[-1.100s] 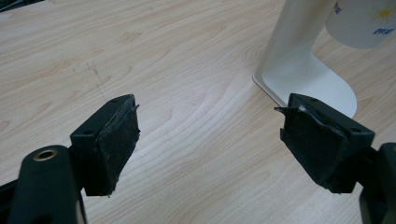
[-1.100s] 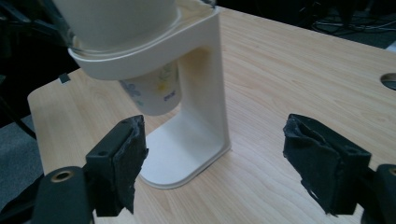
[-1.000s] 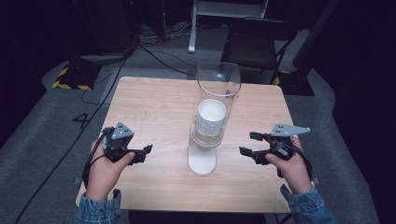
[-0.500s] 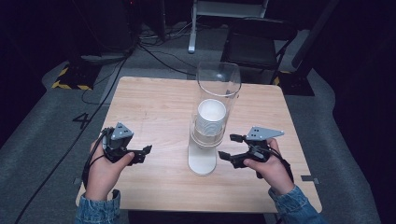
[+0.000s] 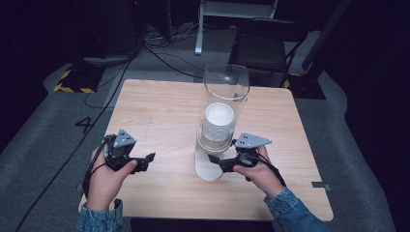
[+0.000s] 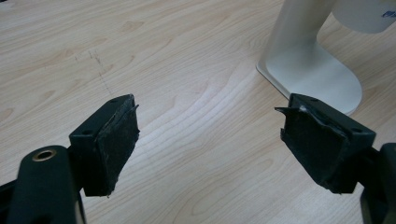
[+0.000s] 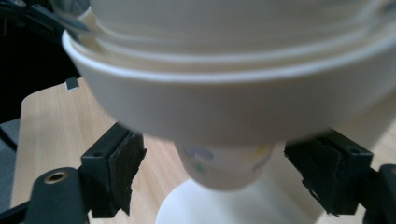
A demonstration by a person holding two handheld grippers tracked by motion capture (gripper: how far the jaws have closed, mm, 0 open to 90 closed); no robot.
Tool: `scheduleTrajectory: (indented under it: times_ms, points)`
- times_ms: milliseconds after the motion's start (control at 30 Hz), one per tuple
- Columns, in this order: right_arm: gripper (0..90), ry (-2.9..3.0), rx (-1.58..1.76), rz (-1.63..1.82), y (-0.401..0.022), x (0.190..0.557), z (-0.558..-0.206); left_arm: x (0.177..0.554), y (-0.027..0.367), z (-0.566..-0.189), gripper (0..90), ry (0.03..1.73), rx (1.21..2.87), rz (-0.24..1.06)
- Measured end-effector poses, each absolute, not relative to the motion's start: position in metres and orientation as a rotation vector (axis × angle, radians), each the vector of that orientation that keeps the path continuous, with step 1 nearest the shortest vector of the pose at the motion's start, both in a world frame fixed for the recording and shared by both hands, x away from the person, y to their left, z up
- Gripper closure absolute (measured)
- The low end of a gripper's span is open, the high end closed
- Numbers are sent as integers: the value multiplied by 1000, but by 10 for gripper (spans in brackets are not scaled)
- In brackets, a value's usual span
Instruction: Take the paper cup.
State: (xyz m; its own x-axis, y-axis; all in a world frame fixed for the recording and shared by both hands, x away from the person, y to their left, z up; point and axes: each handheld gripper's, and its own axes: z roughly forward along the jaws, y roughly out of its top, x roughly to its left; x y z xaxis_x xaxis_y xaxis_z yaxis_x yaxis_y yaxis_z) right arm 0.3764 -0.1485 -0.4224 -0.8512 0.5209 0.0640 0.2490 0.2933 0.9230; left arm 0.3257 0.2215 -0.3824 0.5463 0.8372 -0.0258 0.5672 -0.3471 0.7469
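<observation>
- Paper cups [image 5: 218, 122] sit stacked inside a clear dispenser tube [image 5: 226, 87] on a white stand [image 5: 207, 168] at mid-counter in the high view, so the lowest cup can be pulled out from below. The right claw [image 5: 213, 160] is at the stand, just under the tube; the left claw [image 5: 149, 157] hovers well apart over the bare counter [image 5: 159, 111].
- Left gripper view: its jaws are spread with nothing between them, and the stand's foot [image 6: 312, 74] lies ahead.
- Right gripper view: the bottom cup [image 7: 224, 163] pokes down from the dispenser collar [image 7: 224, 107], between the two pads [image 7: 123, 172]. The jaws have just been closing, yet gaps remain on both sides, so no grip.
</observation>
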Motion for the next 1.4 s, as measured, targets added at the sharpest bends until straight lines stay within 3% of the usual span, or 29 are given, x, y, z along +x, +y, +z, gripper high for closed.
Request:
scheduleTrajectory:
  times_ms: [567,1400]
  points:
    - [290,2183,689,1662,-137,383,-427,322,225,-383,188,1134,2060,474]
    - [311,2212,758,1658,-137,379,-436,321,225,-381,188,1123,2065,472]
